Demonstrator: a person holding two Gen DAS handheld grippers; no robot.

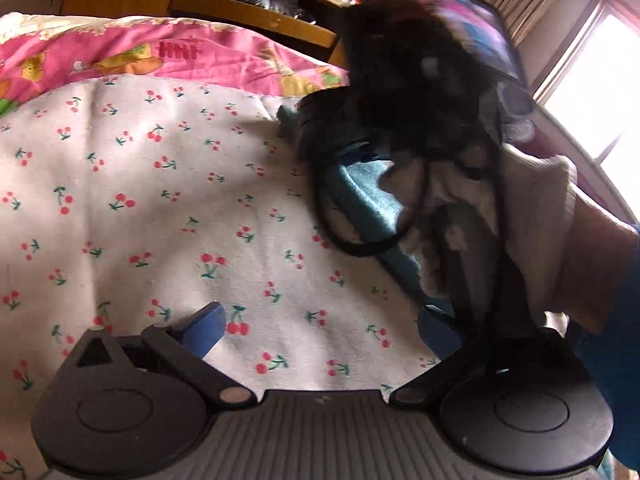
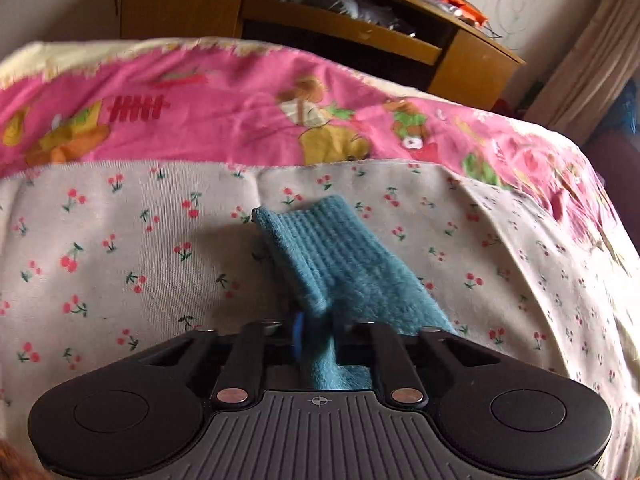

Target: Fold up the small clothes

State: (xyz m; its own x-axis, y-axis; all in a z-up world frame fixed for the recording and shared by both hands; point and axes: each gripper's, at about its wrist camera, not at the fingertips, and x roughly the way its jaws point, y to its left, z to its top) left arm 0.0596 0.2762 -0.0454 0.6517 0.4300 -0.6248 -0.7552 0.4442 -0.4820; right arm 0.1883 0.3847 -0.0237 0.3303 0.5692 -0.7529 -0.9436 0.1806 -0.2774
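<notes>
A cherry-print sheet (image 2: 160,248) covers the bed. The right gripper (image 2: 316,332) is clamped on a teal sock (image 2: 344,264) trailing forward over the sheet, while the left gripper (image 1: 320,328) gapes wide, holding nothing. The sock looks light, soft and floppy; pinching its ribbed cuff seems best.

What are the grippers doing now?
Right gripper shut on teal sock. Left gripper open over cherry sheet. Nothing in the way.

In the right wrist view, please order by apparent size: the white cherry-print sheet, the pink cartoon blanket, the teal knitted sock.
1. White cherry-print sheet, largest.
2. Pink cartoon blanket.
3. Teal knitted sock, smallest, although nearest the camera.
</notes>
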